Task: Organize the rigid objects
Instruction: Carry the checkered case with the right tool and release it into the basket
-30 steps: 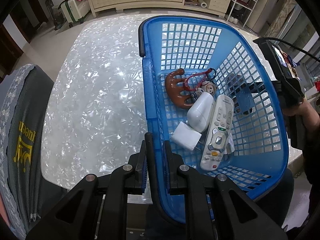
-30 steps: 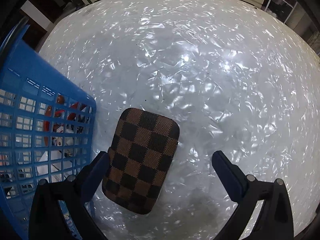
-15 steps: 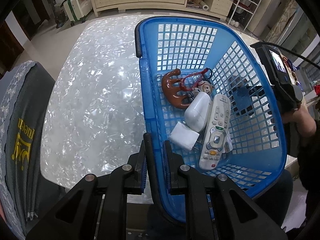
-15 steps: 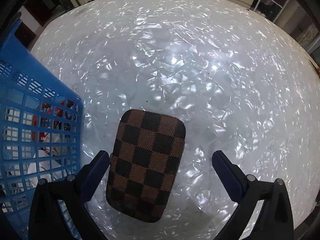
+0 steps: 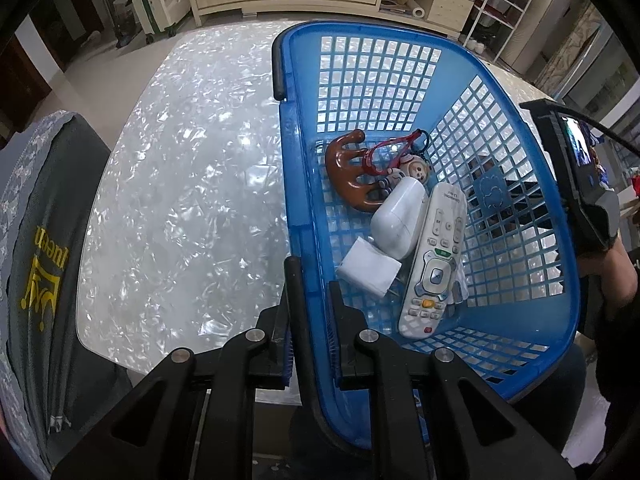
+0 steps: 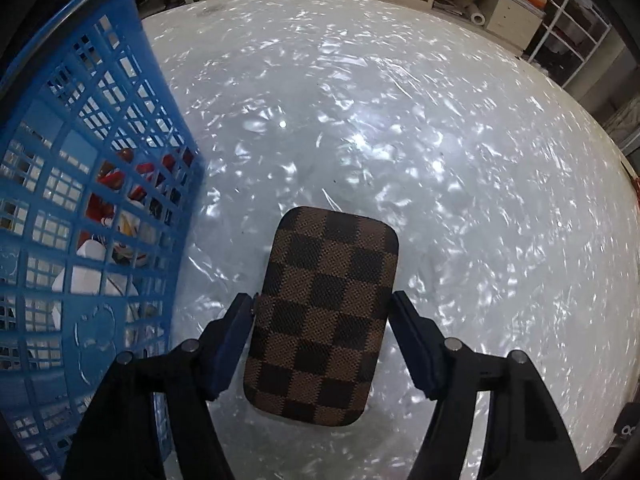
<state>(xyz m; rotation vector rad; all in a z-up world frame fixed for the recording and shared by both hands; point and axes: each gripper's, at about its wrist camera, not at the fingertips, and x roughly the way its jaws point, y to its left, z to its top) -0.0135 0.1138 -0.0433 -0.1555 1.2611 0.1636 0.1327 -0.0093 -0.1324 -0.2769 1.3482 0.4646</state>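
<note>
The left gripper [image 5: 311,304] is clamped on the near rim of the blue basket [image 5: 404,40]. The right gripper [image 6: 323,312] – jaws just closing – straddles the checkered case [image 6: 326,312] lying on the table [image 6: 460,168]; left pad touching, right pad just beside.

A pearly white bench [image 6: 400,120] with a shimmering, crackled surface carries a blue basket [image 5: 400,64] at one side. Just beside the basket, apart from it, a brown checked case [image 6: 324,312] lies flat on the bare top. The rest of the surface reflects overhead light.
</note>
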